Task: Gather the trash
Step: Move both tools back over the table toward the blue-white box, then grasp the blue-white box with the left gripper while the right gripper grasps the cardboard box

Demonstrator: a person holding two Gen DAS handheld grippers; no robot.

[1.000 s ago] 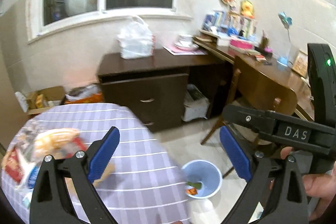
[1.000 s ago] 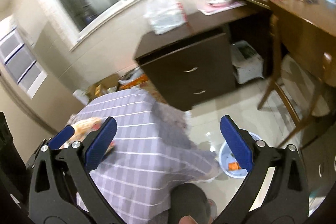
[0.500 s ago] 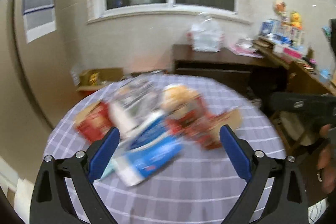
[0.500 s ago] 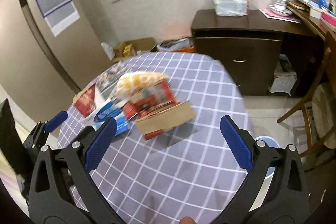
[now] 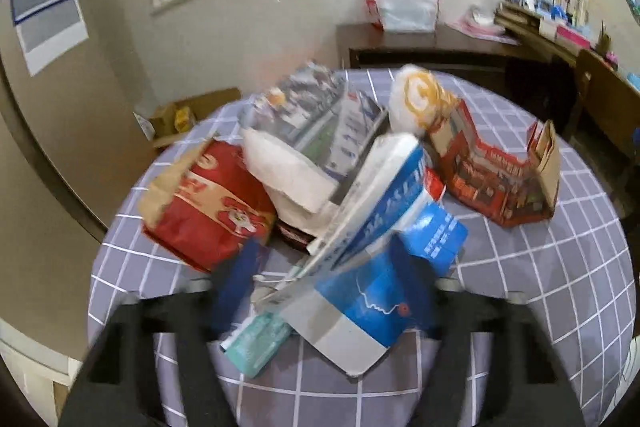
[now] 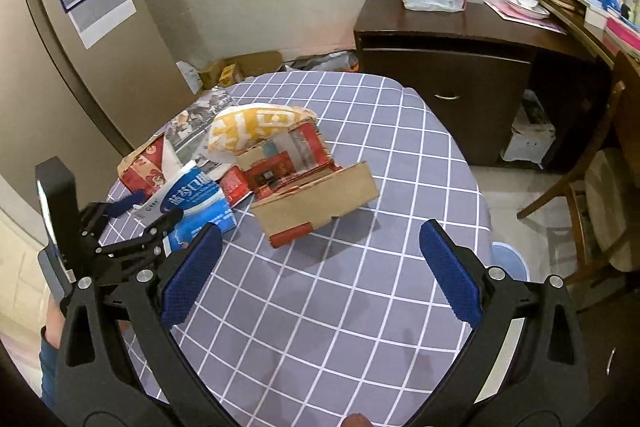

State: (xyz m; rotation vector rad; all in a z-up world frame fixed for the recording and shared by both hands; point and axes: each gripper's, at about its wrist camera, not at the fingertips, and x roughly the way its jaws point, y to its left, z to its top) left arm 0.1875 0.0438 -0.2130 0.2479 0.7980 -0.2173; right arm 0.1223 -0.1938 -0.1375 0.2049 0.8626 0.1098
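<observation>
Left wrist view: the left gripper (image 5: 324,291) is spread, its blurred fingers straddling the blue-and-white package (image 5: 372,267), whose long axis runs ahead and rightward. The right gripper (image 6: 320,267) (also spread, holding nothing) hangs well right of it over bare tablecloth (image 6: 360,307), so the left is nearer.

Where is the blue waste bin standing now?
In the right wrist view, the blue bin stands on the floor at the right, half hidden behind the table edge.
</observation>
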